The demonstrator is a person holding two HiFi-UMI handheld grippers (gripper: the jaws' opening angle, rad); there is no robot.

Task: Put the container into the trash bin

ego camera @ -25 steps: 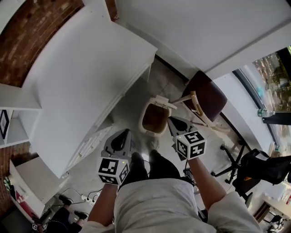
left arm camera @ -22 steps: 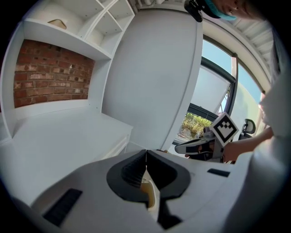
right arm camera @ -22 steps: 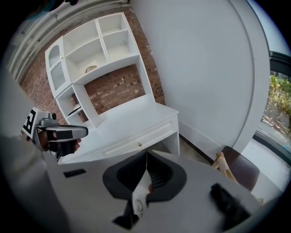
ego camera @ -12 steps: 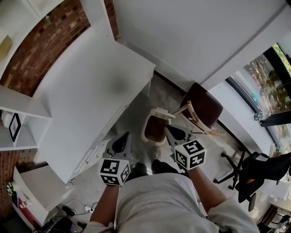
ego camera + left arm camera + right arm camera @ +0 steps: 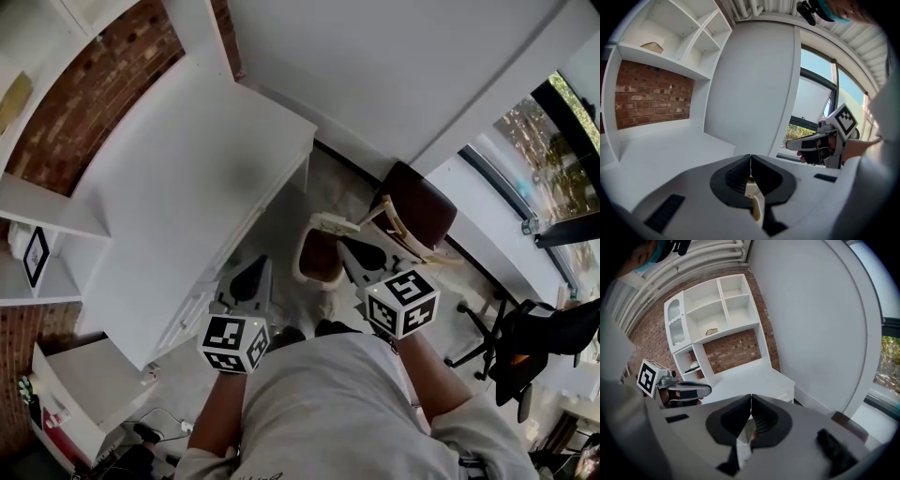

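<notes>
Left claw (image 5: 750, 162) and right claw (image 5: 751, 402) are both pressed together, nothing pinched. The trash bin (image 5: 302, 267) sits on the floor (image 5: 281, 220) between the white table (image 5: 187, 187) and a brown chair (image 5: 422, 202) (can't tell if the container's inside).

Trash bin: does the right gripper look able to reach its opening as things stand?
Probably yes: the right gripper, tongs shut, hangs close by the trash bin, whose lid is tipped back; nothing lies between them. The chair stands clear.
</notes>
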